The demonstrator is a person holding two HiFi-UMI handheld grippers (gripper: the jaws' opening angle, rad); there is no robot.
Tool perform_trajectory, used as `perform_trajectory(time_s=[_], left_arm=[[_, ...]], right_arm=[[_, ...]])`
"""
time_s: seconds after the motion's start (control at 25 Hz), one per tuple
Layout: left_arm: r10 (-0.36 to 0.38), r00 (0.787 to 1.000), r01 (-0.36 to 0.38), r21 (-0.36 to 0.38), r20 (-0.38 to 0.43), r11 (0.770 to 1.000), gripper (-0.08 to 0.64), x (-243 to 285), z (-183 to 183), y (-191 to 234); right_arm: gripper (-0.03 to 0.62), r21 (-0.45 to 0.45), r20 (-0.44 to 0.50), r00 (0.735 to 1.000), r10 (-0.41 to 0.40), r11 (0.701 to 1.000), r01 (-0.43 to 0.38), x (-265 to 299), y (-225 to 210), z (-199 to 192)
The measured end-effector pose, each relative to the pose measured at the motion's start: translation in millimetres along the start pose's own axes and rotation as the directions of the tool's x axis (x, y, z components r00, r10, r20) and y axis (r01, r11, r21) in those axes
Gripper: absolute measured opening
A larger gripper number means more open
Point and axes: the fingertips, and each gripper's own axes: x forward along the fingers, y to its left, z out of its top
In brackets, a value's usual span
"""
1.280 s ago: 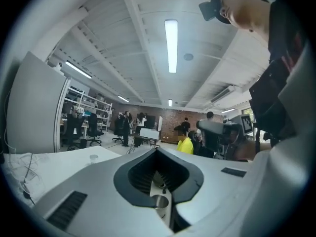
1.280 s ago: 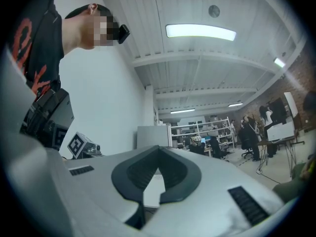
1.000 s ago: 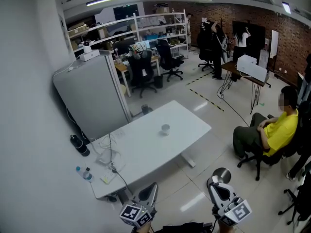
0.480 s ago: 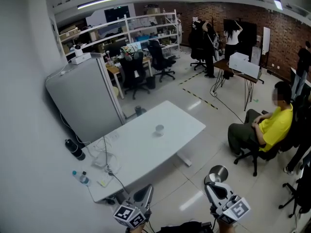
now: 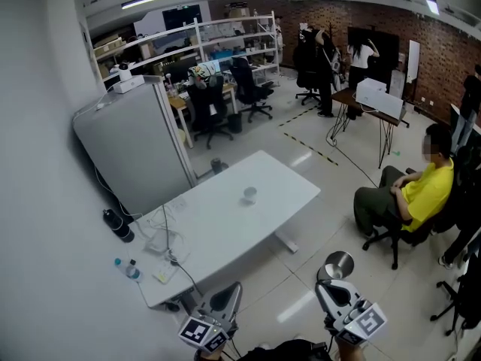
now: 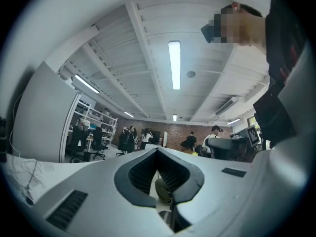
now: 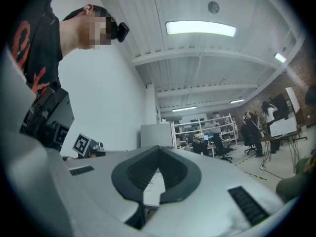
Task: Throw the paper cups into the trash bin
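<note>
A single white paper cup stands upright near the middle of the long white table. Both grippers are held low at the bottom of the head view, well short of the table and the cup. My left gripper points up toward the table's near end, jaws shut and empty. My right gripper sits over the floor to the right, also shut on nothing. Both gripper views look up at the ceiling, each with its jaws closed together. I cannot make out a trash bin for certain.
A round grey thing shows just beyond the right gripper. A person in a yellow shirt sits right of the table. A grey partition stands behind it. Cables lie on its left end, and bottles stand by the wall.
The head view has swung slightly, so the table sits a little further left and higher. The cup has not moved. Both grippers stay low and shut.
</note>
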Motion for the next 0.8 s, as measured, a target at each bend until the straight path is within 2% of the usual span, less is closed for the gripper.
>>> perform_trajectory(time_s=[0.16,0.24,0.36,0.6,0.8], left_arm=[[0.018,1.0,-0.016,0.141,-0.011,0.99,0.003,-11.2,-3.3,0.8],[-0.007,1.0,0.009,0.164,-0.012,0.986,0.003,-20.2,-2.3,-0.9],[-0.03,1.0,0.03,0.157,-0.004,0.987,0.003,-34.2,1.2,-0.3],[-0.007,1.0,0.007,0.14,-0.001,0.99,0.003,-52.6,0.5,12.9],[0.015,1.0,-0.016,0.102,0.004,0.995,0.003,-58.1,1.3,24.1]], right_arm=[[0.0,-0.004,0.0,1.0,0.005,1.0,-0.005,4.5,14.7,-0.2],[0.0,-0.006,-0.001,1.0,0.013,1.0,-0.013,10.1,25.8,-0.4],[0.0,-0.011,0.001,1.0,0.025,1.0,-0.025,16.6,42.2,-2.0],[0.0,0.01,-0.011,0.998,0.056,0.998,-0.055,27.0,72.9,-14.4],[0.0,0.021,-0.023,0.995,0.096,0.995,-0.096,43.7,77.5,-18.0]])
